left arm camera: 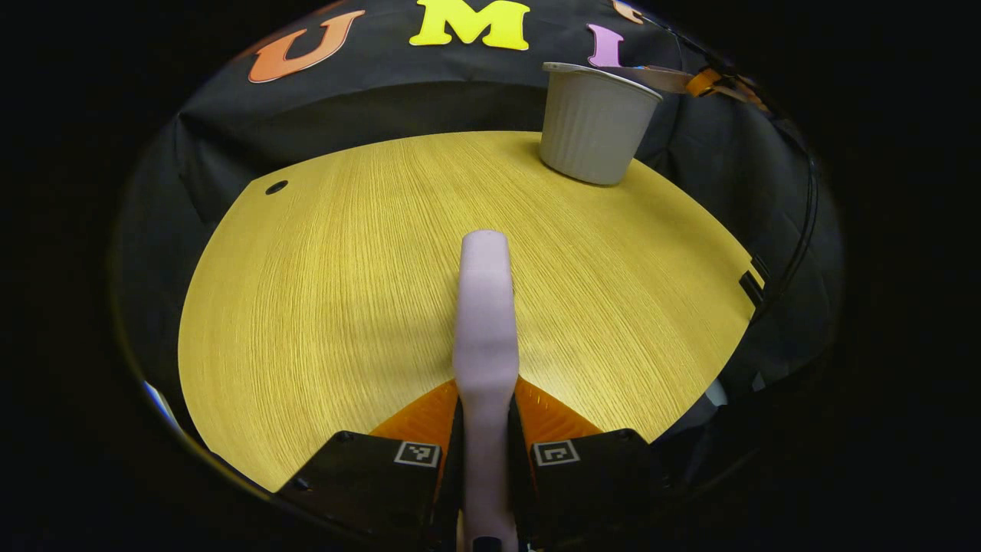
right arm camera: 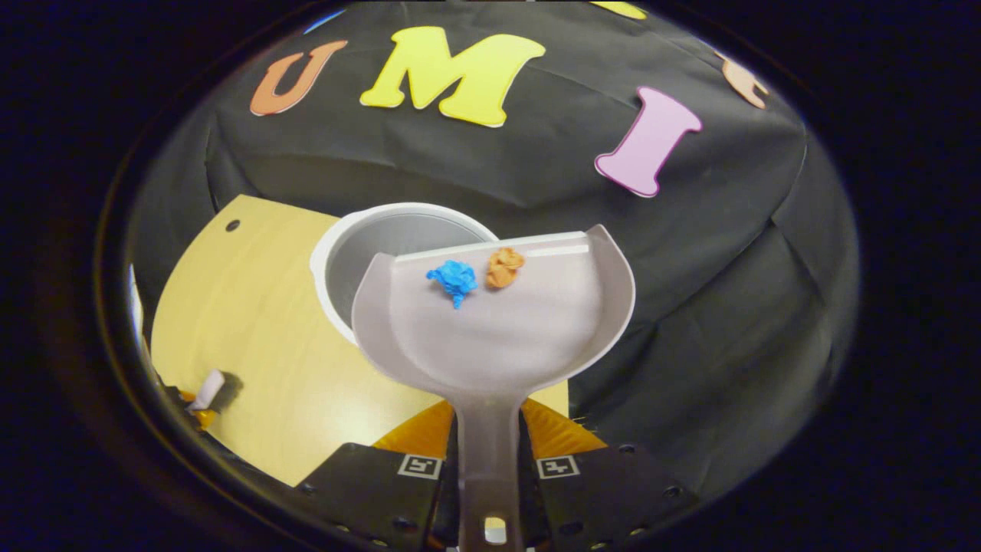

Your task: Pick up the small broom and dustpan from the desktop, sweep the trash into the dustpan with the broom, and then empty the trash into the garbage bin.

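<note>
Dustpan (right arm camera: pixel 498 314) held over the garbage bin (right arm camera: pixel 383 253), carrying a blue wad (right arm camera: pixel 453 280) and an orange wad (right arm camera: pixel 505 267).

The right gripper (right arm camera: pixel 490 460) clamps the dustpan's handle; the left gripper (left arm camera: pixel 487 452) grips the broom handle (left arm camera: pixel 485 322) above the desktop (left arm camera: pixel 322 291), bin at its far edge.

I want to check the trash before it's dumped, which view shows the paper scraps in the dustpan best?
The right gripper view: the blue scrap and orange scrap lie at the dustpan lip, over the bin. The left gripper view shows the bin's outside, with the pan's edge above it.
</note>
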`<state>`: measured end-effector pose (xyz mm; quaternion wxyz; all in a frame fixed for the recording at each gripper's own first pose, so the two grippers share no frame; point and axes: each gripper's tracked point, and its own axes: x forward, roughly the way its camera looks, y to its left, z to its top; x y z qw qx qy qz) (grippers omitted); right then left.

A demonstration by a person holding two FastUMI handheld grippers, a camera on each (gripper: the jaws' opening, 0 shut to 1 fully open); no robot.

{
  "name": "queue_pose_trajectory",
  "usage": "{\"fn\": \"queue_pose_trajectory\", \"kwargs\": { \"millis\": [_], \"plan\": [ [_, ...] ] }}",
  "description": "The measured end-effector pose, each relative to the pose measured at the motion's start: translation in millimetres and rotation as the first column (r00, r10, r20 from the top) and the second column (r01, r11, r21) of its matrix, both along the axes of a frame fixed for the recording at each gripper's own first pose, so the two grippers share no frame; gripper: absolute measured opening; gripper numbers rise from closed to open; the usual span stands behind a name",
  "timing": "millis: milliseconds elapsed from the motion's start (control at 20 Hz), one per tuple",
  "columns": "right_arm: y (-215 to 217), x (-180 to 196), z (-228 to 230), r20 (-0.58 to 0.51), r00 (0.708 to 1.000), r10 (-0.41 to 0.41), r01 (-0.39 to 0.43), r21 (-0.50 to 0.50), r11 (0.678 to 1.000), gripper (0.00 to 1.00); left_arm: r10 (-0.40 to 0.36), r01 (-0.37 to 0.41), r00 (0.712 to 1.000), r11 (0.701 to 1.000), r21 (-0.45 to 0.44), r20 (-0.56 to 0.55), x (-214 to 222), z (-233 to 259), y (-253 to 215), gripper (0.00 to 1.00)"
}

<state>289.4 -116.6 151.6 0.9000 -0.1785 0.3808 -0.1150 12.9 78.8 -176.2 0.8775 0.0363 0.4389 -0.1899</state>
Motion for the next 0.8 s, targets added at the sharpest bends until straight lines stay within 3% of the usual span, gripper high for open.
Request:
{"fn": "queue_pose_trajectory", "kwargs": {
  "millis": [450,500,550,650,800],
  "plan": [
    [-3,11,24,0.009,1.000,-0.010,0.012,-0.257,0.966,0.27,-0.011,0.011,1.000,1.000,-0.002,0.019,-2,4,-1,0.30],
    [-3,8,29,-0.004,1.000,-0.014,0.012,-0.294,0.956,0.32,-0.013,0.013,1.000,1.000,-0.001,0.022,-2,5,-3,0.30],
    [0,10,35,0.001,1.000,-0.013,0.013,-0.311,0.950,0.28,-0.015,0.015,1.000,1.000,-0.001,0.023,-1,4,-3,0.30],
    [-4,17,49,0.026,1.000,-0.002,0.013,-0.414,0.910,0.30,-0.017,0.018,1.000,1.000,-0.002,0.024,0,4,-5,0.30],
    [-17,19,65,-0.001,1.000,0.009,-0.008,-0.593,0.805,0.30,-0.017,0.017,0.999,1.000,0.003,0.030,0,5,-6,0.30]
  ]
}}
